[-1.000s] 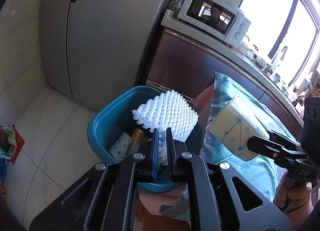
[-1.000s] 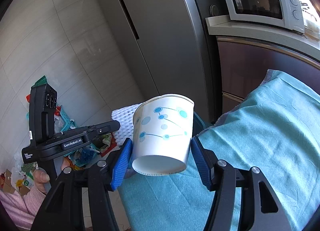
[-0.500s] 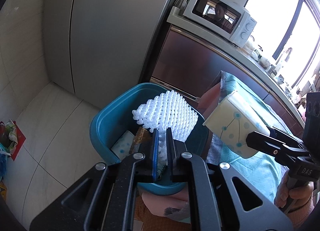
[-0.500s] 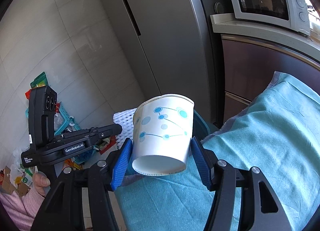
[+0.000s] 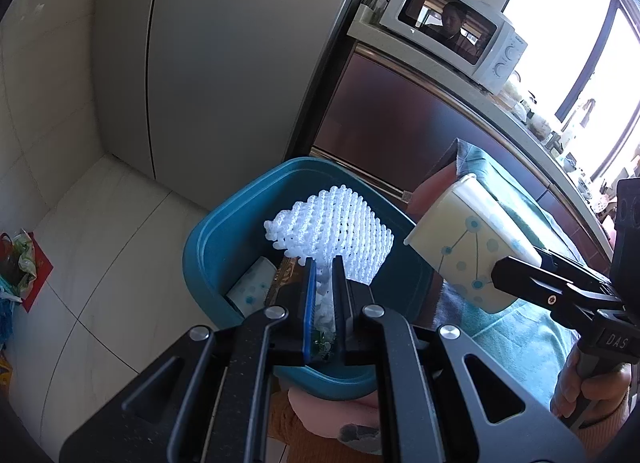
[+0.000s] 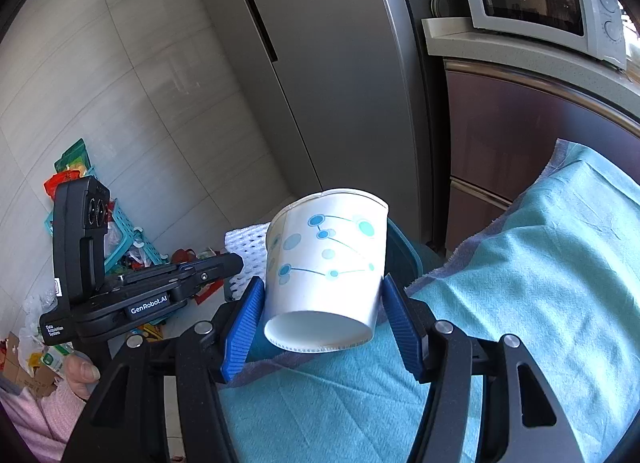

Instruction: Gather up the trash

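Because the teal bin point(image 5: 208, 259) sits just off the bench point(image 6: 540, 303) edge, I keep my left tool point(image 5: 322, 295) pinched tight on the white foam net point(image 5: 340, 231) above it, while my right tool point(image 6: 320, 323), part-spread, clamps the paper cup point(image 6: 326, 259) beside its rim.

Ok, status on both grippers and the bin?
Left gripper shut on foam net, over teal bin. Right gripper shut on paper cup, beside bin rim. Nothing in the way.
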Motion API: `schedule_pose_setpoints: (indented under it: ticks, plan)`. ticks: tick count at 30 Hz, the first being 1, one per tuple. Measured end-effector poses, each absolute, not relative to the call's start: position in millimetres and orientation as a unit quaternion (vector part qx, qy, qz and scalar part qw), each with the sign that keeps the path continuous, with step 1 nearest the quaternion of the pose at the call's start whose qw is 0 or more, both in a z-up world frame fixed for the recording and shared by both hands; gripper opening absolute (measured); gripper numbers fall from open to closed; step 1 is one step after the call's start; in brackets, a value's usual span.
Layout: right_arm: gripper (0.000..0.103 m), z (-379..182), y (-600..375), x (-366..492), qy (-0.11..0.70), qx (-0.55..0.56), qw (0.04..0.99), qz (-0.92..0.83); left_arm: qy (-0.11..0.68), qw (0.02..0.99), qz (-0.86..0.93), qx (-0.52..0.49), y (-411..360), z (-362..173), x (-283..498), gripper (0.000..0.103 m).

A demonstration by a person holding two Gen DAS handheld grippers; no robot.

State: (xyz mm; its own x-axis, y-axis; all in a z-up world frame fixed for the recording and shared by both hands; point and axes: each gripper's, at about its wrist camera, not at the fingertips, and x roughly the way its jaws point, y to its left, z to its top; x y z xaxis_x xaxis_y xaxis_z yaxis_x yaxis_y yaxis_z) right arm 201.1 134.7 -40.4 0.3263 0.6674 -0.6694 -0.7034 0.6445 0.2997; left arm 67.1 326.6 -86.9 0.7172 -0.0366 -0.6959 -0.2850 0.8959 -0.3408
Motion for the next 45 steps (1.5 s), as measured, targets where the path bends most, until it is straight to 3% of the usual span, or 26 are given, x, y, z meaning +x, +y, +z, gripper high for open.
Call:
schedule_pose_setpoints:
  ticks: [15,18,21,26,32,34,38,40,45]
  plan:
    - [0.060,-62.1,169.5,221.6,0.440,-0.043,0.799,0.407,0.385,0.889,0.081,-0.232,329.1,-109.0,88.1,0.008]
    - [0.069,-65.8,174.3,225.8,0.451,-0.037,0.796,0.401,0.387,0.888,0.082,-0.235,330.2,-113.8,87.7,0.014]
    - [0.069,-64.8,174.0,223.7,0.447,-0.036,0.798,0.404,0.387,0.887,0.082,-0.236,331.4,-116.5,86.2,0.018]
    - [0.069,-64.0,159.0,218.6,0.444,-0.023,0.799,0.406,0.382,0.892,0.079,-0.230,330.4,-113.9,82.5,0.029]
    - [0.069,-51.9,129.0,207.6,0.417,-0.002,0.811,0.410,0.368,0.904,0.058,-0.208,316.4,-101.7,73.5,0.050]
    - [0.069,-45.3,116.4,201.6,0.403,0.004,0.819,0.408,0.361,0.910,0.048,-0.197,307.7,-94.9,70.9,0.064]
    - [0.072,-33.5,86.7,188.7,0.375,0.023,0.837,0.397,0.342,0.922,0.031,-0.179,289.0,-80.3,63.7,0.082]
    - [0.079,-28.2,70.6,179.2,0.355,0.031,0.851,0.386,0.332,0.927,0.028,-0.170,279.7,-74.7,59.2,0.094]
    - [0.092,-20.2,30.7,157.7,0.316,0.046,0.881,0.348,0.306,0.941,0.011,-0.142,249.7,-61.1,48.4,0.097]
